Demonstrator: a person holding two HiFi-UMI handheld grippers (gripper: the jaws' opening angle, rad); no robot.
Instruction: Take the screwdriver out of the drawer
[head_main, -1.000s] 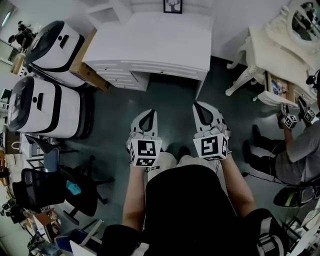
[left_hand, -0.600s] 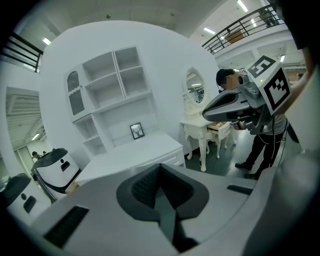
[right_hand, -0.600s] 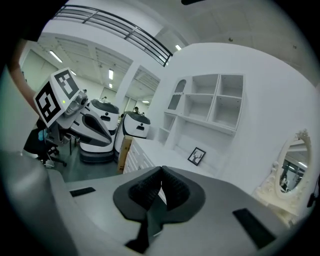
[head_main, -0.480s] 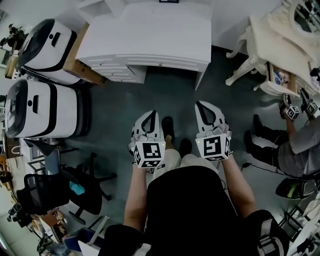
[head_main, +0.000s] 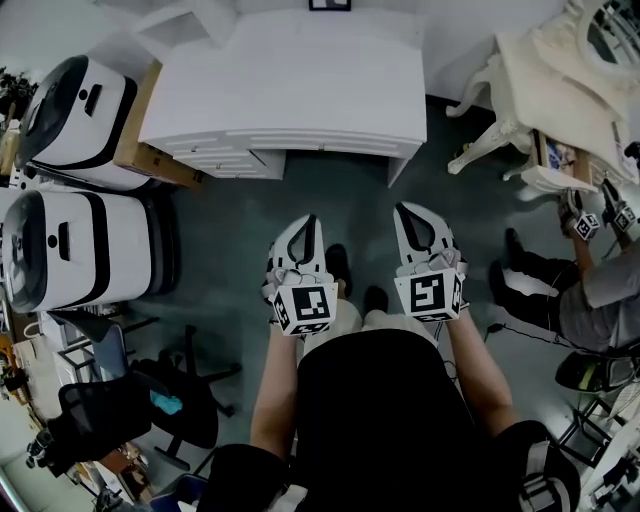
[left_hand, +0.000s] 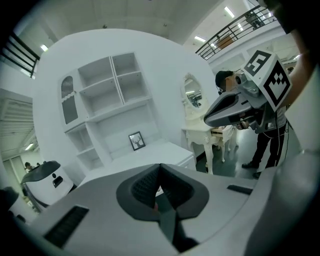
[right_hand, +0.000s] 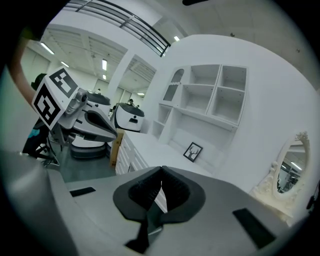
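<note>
on dark floor (head_main: 340, 210), white desk (head_main: 300, 90)

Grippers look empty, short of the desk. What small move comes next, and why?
Probably step toward the desk and aim the left gripper at its drawers. The left gripper and the right gripper are shut and empty, over the floor, short of the desk. The drawers look closed.

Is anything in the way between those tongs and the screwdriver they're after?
No screwdriver shows. The drawers of the white desk look shut, so a drawer front would hide it from the left tongs and right tongs, both shut and empty. Only floor lies between them and the desk.
</note>
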